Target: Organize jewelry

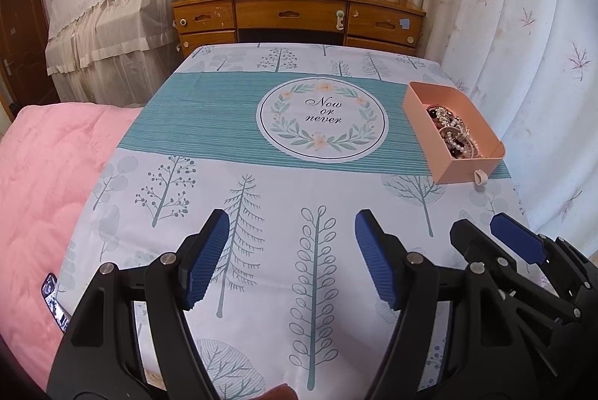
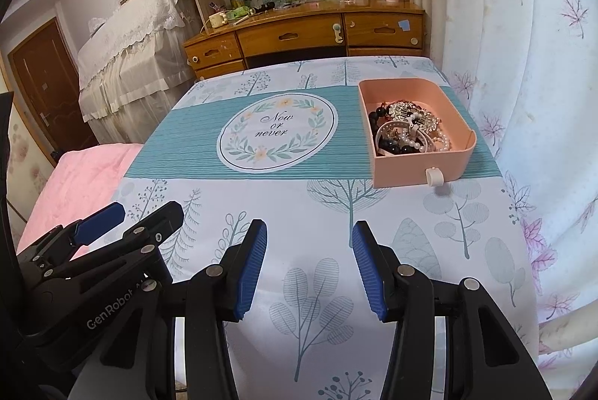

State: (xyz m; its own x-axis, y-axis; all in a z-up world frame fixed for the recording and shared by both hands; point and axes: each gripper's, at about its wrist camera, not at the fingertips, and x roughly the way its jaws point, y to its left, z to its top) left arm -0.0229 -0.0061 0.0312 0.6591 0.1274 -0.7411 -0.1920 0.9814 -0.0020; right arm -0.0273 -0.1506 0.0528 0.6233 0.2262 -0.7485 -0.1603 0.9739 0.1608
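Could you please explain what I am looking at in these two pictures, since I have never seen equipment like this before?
There is no robot here: a person holds a hand-held claw in each hand, and each claw carries a wide-angle camera looking forward along its two blue-padded fingers. One picture comes from the left claw, the other from the right claw; each view also catches the other claw at its edge. Both claws are open and hold nothing. They hover over a cloth printed with trees, spread over a flat surface. On it, far right, sits a pink drawer-like tray with a small white pull, filled with tangled jewelry: pearls, dark beads, sparkly pieces. A wooden desk stands behind.
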